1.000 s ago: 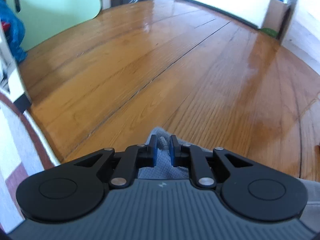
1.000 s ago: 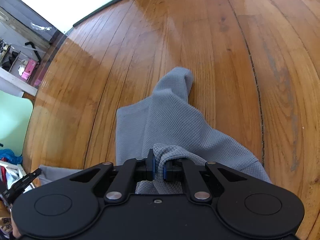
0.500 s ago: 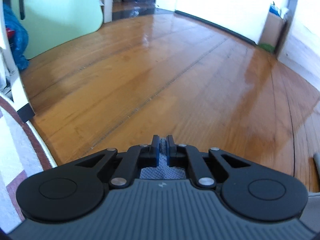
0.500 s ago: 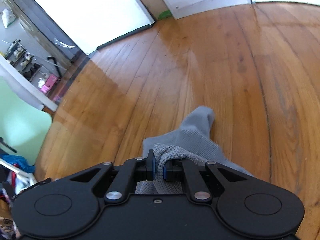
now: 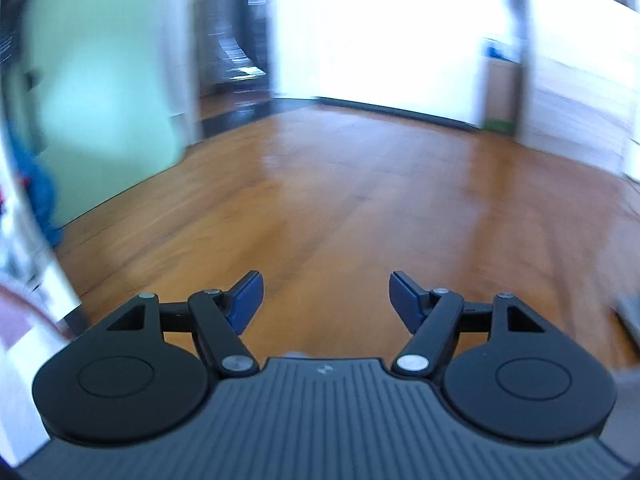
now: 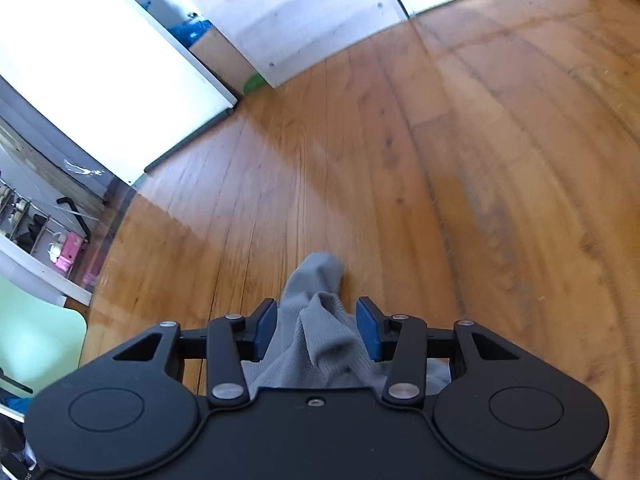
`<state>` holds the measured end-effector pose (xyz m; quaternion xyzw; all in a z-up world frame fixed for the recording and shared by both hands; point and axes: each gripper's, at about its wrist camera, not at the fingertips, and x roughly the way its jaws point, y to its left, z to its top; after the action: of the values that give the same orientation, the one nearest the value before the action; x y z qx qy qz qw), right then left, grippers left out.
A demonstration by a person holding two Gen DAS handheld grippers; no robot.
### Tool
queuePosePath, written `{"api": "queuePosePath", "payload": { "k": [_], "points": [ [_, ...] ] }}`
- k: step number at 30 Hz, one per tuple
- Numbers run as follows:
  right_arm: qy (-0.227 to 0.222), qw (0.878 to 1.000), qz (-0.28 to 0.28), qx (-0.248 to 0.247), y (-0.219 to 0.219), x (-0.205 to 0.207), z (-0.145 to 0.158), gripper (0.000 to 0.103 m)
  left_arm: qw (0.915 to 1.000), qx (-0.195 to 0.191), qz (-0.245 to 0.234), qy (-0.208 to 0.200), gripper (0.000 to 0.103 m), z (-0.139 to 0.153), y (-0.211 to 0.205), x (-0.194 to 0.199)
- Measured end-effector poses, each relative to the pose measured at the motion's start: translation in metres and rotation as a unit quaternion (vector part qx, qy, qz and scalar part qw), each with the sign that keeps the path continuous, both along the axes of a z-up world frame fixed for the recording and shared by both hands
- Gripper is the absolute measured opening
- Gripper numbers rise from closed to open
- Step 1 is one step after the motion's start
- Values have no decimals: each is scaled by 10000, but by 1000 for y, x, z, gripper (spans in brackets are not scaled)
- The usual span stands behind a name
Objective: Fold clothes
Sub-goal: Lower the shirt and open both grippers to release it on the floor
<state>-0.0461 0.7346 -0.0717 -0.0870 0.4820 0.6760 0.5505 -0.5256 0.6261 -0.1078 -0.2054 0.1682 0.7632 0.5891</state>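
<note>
A grey knit garment [image 6: 320,320] lies bunched on the wooden floor [image 6: 400,160]. In the right wrist view my right gripper [image 6: 316,330] is open, its blue pads on either side of a raised fold of the garment, not pinching it. In the left wrist view my left gripper [image 5: 326,300] is wide open and empty above the floor [image 5: 340,208]; the view is motion-blurred. A grey blur at the right edge [image 5: 630,316] may be part of the garment.
A pale green panel [image 5: 100,100] and a blue bag [image 5: 40,200] stand at the left. A bright doorway [image 5: 380,32] and a cardboard box [image 5: 500,92] are at the back. A shelf with shoes [image 6: 36,232] is at the left in the right wrist view.
Both grippers have opened and let go of the grey garment. Both views have tilted up and show more of the room; the left view is now blurred by motion.
</note>
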Motion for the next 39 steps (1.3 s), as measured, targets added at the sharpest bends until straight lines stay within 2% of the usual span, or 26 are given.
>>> {"api": "queuePosePath", "payload": {
  "k": [1,4,6,8,10,12,14,17,18,19,20,21,22,23,25,26,27,29,30,31,32,35,36,37,38,39],
  "points": [
    [-99,9999,83,45,-5,3,3,49,9996,-6,-284,-28,69,1,0,12],
    [-1003,9931,598,148,-22,-5,5,49,9929,-188,-1117,-352,69,-1,3,56],
    [-1474,9840,984,161,-30,-14,0,49,9837,-363,-1715,-388,69,-1,9,92],
    [-1856,9734,1332,159,-36,-23,-6,49,9700,-524,-2356,-304,70,0,16,132],
    [-2110,9655,1519,171,-34,-31,-11,49,9492,-600,-3089,-3,72,0,22,178],
    [-2386,9550,1759,143,-30,-39,-18,49,9222,-614,-3790,464,74,-4,29,226],
    [-2687,9410,2057,72,-24,-46,-29,49,8960,-637,-4230,1189,75,-15,36,268],
    [-3070,9241,2276,-66,-14,-54,-48,49,8610,-591,-4553,2188,76,-42,48,314],
    [-3138,9210,2307,-84,-11,-55,-53,49,8543,-637,-4600,2333,74,-50,55,323],
    [-3205,9179,2339,-102,-8,-56,-58,49,8513,-667,-4610,2416,69,-57,62,329],
    [-3242,9164,2347,-54,-7,-56,-60,49,8534,-676,-4573,2410,48,-60,72,330],
    [-3278,9150,2354,-3,-6,-57,-63,48,8646,-743,-4451,2210,21,-59,84,324],
    [-3286,9151,2337,32,-5,-56,-64,41,8788,-862,-4284,1915,13,-57,96,316],
    [-3294,9152,2320,67,-4,-55,-65,36,8965,-961,-4062,1485,12,-55,109,304],
    [-3388,9145,2211,61,-4,-51,-68,13,9367,-1166,-3297,186,12,-50,140,263],
    [-3387,9156,2164,78,-4,-46,-68,12,9493,-1292,-2829,-468,12,-50,154,238],
    [-3367,9176,2110,67,-4,-42,-68,8,9527,-1418,-2495,-1003,12,-52,165,217],
    [-3325,9216,2001,43,-4,-32,-68,4,9470,-1649,-2203,-1658,12,-58,176,186],
    [-3282,9250,1913,22,-4,-28,-66,4,9452,-1710,-2172,-1737,16,-57,177,177],
    [-3238,9284,1824,1,-5,-24,-65,4,9442,-1677,-2274,-1691,17,-54,174,172],
    [-3193,9316,1734,-20,-5,-19,-64,4,9419,-1569,-2510,-1591,24,-50,168,172],
    [-3204,9346,1545,-3,-6,-20,-58,12,9255,-1193,-3388,-1205,49,-35,144,180],
    [-3346,9266,1718,77,-8,-28,-56,14,9163,-1148,-3697,-1027,60,-32,137,189],
    [-3490,9176,1897,157,-10,-36,-55,29,9060,-1138,-3992,-829,66,-30,131,199],
    [-3725,9016,2188,211,-12,-47,-57,39,8972,-1145,-4226,-583,78,-29,126,210],
    [-4177,8737,2471,319,-15,-62,-62,59,8891,-1163,-4417,-303,87,-30,120,222]
  ]
}}
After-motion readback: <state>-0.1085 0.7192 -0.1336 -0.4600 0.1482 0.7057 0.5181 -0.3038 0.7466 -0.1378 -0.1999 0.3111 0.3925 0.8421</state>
